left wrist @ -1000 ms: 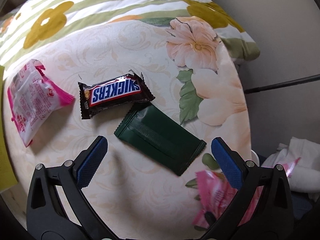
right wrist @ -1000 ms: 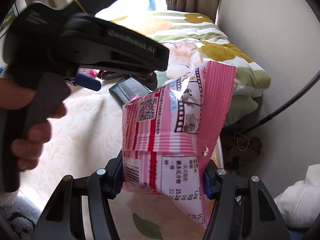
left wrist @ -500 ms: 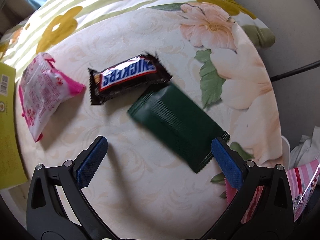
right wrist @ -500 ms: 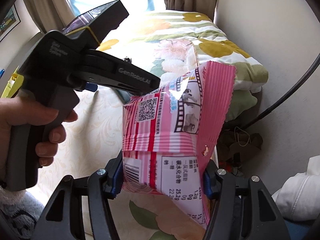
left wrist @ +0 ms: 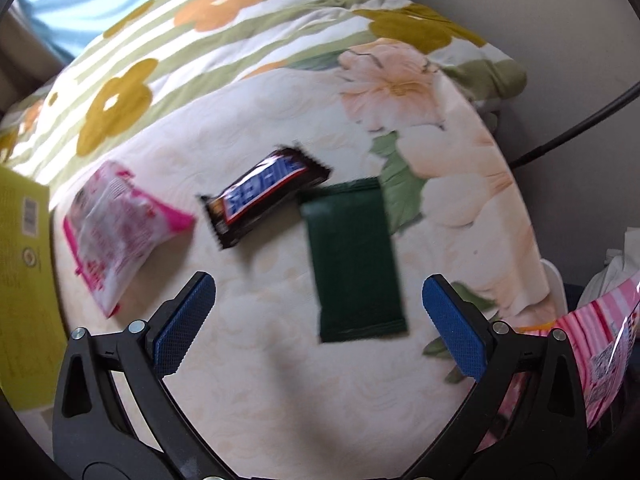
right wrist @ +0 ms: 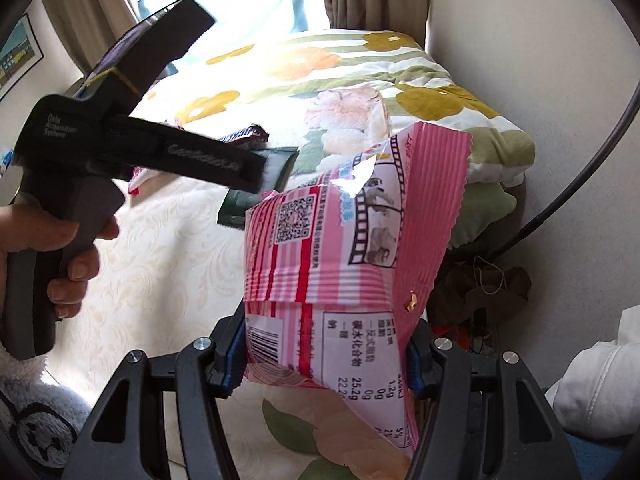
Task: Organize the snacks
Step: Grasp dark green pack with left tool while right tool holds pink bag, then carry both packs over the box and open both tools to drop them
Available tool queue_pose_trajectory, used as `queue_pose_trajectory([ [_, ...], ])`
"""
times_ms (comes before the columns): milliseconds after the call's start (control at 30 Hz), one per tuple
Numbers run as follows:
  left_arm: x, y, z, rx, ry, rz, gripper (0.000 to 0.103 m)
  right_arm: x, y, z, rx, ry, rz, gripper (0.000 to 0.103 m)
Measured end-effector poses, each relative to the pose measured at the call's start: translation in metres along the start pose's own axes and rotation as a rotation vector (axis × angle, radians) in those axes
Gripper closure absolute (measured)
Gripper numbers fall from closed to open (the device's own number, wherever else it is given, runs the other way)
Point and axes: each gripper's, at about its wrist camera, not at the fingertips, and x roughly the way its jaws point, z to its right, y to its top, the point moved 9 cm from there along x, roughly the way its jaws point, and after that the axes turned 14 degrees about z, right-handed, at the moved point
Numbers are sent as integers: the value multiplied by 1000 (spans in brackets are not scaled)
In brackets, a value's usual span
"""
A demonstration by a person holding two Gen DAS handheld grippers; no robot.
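Observation:
My left gripper (left wrist: 318, 326) is open and empty, hovering over a dark green packet (left wrist: 352, 260) that lies between its blue pads (left wrist: 452, 326) on the floral cloth. A Snickers bar (left wrist: 266, 196) lies just beyond the packet, and a pink-and-white bag (left wrist: 116, 228) lies to its left. My right gripper (right wrist: 324, 360) is shut on a pink striped snack bag (right wrist: 344, 256) and holds it upright off the surface. That bag also shows at the right edge of the left wrist view (left wrist: 604, 344). The left gripper's body (right wrist: 132, 152) shows in the right wrist view.
A yellow-green box (left wrist: 24, 288) stands at the left edge. A striped floral quilt (left wrist: 224, 32) lies behind the snacks. The cloth-covered surface (left wrist: 280, 380) drops off at the right, where a black cable (right wrist: 580, 168) and white cloth (right wrist: 600, 384) lie by the wall.
My left gripper has turned and shifted, so the green packet now lies lengthwise between its pads. My right gripper still holds the pink striped bag, and the left gripper's body has moved left in its view.

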Motion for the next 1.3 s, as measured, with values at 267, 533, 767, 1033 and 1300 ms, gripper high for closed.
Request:
queue_pose_trajectory([
  [267,23,-3,17,-36,-21,-34,31,1,-1,-2,1,11,1,46],
  [533,16,-3,16,-4,-39,-19,60,3,-2,-2,7,19,5,46],
  [767,-4,2,14,-11,-68,15,60,-3,-1,-2,11,14,16,46],
  [1033,-60,29,4,-46,-86,119,60,-21,18,-14,-11,28,69,46],
  [1300,-136,66,-52,-127,-69,264,60,-38,72,-48,-86,86,154,46],
])
